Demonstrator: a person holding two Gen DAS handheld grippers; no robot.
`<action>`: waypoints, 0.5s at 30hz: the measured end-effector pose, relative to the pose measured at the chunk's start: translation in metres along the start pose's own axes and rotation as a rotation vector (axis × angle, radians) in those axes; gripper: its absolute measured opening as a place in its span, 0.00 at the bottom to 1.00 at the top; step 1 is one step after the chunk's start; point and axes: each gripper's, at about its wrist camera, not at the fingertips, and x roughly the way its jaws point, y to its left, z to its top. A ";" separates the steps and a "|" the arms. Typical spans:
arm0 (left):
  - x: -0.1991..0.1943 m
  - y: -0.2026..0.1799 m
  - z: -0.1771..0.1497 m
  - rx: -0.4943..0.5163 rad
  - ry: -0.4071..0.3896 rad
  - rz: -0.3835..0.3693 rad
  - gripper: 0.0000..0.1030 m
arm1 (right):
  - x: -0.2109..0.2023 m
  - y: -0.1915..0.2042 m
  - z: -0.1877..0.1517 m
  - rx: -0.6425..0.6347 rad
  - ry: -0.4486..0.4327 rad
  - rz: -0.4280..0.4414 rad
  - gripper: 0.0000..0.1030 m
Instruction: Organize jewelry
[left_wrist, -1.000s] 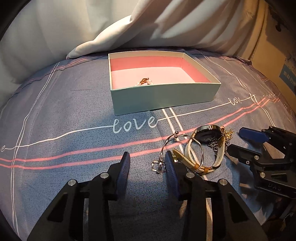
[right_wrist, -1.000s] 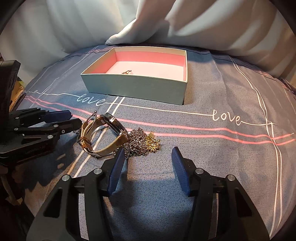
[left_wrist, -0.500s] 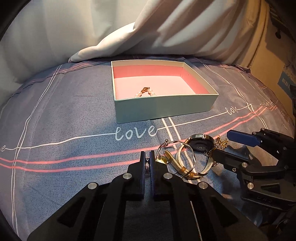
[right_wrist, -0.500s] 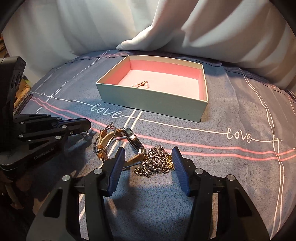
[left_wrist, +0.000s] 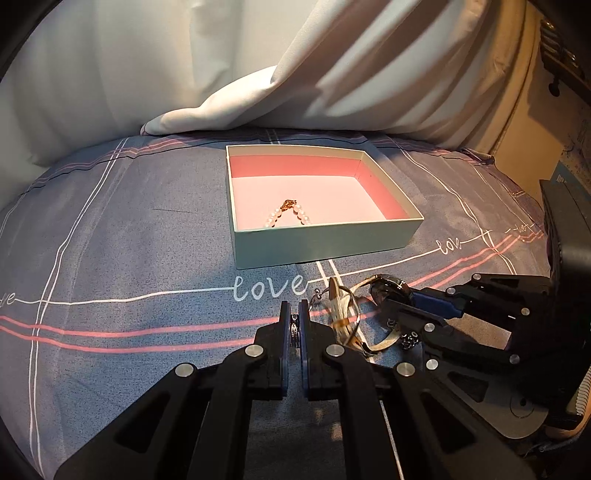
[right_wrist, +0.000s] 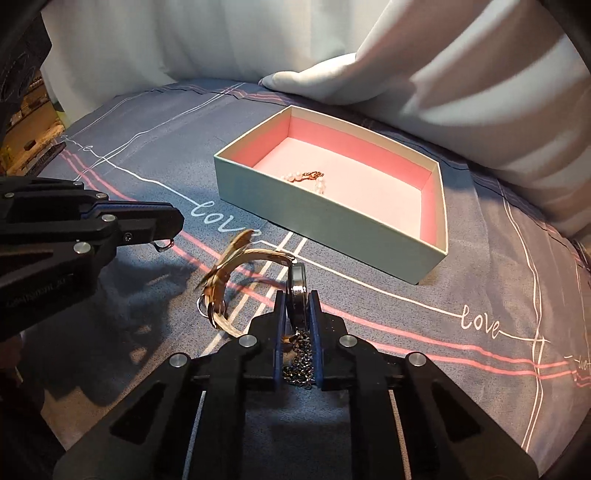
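Note:
A mint box with pink lining (left_wrist: 325, 245) (right_wrist: 325, 218) sits on the bedspread and holds a pearl bracelet (left_wrist: 288, 214) (right_wrist: 306, 179). My left gripper (left_wrist: 294, 326) is shut on a small silver ring or charm (left_wrist: 294, 329), seen also in the right wrist view (right_wrist: 164, 244). My right gripper (right_wrist: 298, 317) is shut on a watch (right_wrist: 297, 291) with a tan strap (right_wrist: 225, 280), lifted off the cloth. A dark chain (right_wrist: 301, 363) hangs between the right fingers. The watch also shows in the left wrist view (left_wrist: 388, 286).
A grey-blue bedspread with pink and white lines and "love" lettering (left_wrist: 269, 288) covers the surface. White bedding (left_wrist: 295, 74) (right_wrist: 461, 74) lies behind the box. The two grippers are close together in front of the box.
My left gripper shut on the small silver piece and lifted it. My right gripper shut on the watch and raised it with the chain. Both views moved toward the box.

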 end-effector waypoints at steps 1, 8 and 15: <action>-0.001 0.000 0.001 -0.003 -0.003 -0.004 0.04 | -0.004 -0.002 0.002 0.003 -0.010 -0.006 0.11; -0.003 -0.003 0.003 -0.007 -0.009 -0.018 0.04 | -0.018 -0.013 0.009 0.016 -0.046 -0.024 0.04; -0.005 -0.005 0.012 -0.007 -0.021 -0.025 0.04 | -0.019 -0.020 0.014 0.038 -0.058 -0.016 0.04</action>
